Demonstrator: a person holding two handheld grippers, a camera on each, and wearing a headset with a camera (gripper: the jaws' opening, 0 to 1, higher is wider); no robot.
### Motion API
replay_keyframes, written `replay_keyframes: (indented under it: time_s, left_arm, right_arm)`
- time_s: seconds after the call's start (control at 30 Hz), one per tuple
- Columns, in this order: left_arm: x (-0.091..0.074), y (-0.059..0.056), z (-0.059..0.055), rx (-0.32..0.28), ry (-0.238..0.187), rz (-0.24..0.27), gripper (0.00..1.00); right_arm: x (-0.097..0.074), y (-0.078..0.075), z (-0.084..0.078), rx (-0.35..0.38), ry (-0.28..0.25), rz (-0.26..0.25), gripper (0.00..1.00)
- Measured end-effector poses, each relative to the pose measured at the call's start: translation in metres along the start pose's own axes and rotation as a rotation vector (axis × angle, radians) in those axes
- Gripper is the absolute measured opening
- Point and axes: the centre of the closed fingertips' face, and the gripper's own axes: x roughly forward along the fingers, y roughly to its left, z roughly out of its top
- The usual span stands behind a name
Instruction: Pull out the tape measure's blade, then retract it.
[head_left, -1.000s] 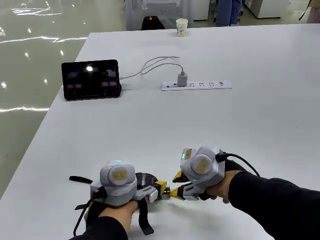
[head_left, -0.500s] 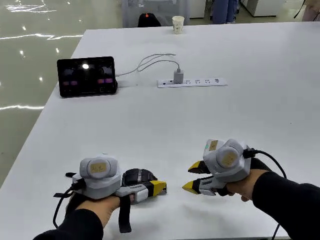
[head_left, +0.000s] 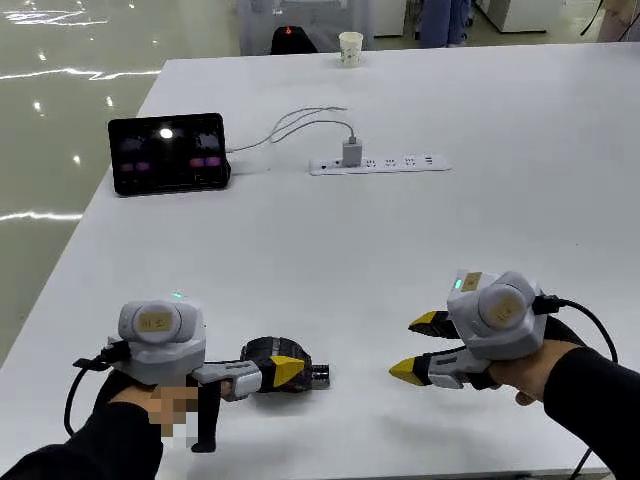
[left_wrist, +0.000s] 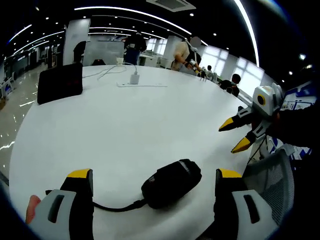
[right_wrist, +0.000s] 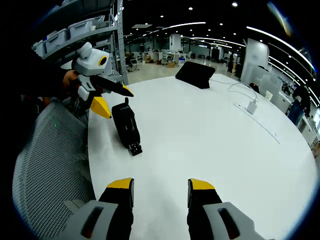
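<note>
the right gripper (head_left: 415, 347) has pulled back from the tape measure (head_left: 270, 352). 1 s ago its tips met the blade end; now it is well apart, jaws spread and empty. the left gripper (left_wrist: 153, 173) has its jaws released, 1 on each side of the black case, which lies on the white table (head_left: 400, 250) with the blade wound in.

Tape measure (head_left: 280, 362) on table (head_left: 400, 260), tablet (head_left: 167, 152) behind
</note>
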Motion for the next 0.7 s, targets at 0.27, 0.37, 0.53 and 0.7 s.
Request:
replay_keyframes:
  time_s: [0.27,0.37,0.53,0.7]
  left_arm:
    - [-0.016,-0.001,-0.014,0.087,0.051,-0.072,0.99]
    - [-0.023,0.002,-0.018,0.125,0.06,-0.084,0.99]
    - [-0.03,0.008,-0.022,0.155,0.075,-0.091,0.99]
    - [-0.036,0.016,-0.019,0.157,0.058,-0.096,0.99]
  right_arm:
    - [-0.016,-0.008,-0.02,0.038,-0.012,-0.022,0.52]
    - [-0.023,-0.011,-0.033,0.046,-0.001,-0.037,0.56]
    - [-0.036,-0.017,-0.05,0.073,0.005,-0.063,0.62]
    - [-0.052,-0.019,-0.058,0.077,-0.026,-0.064,0.7]
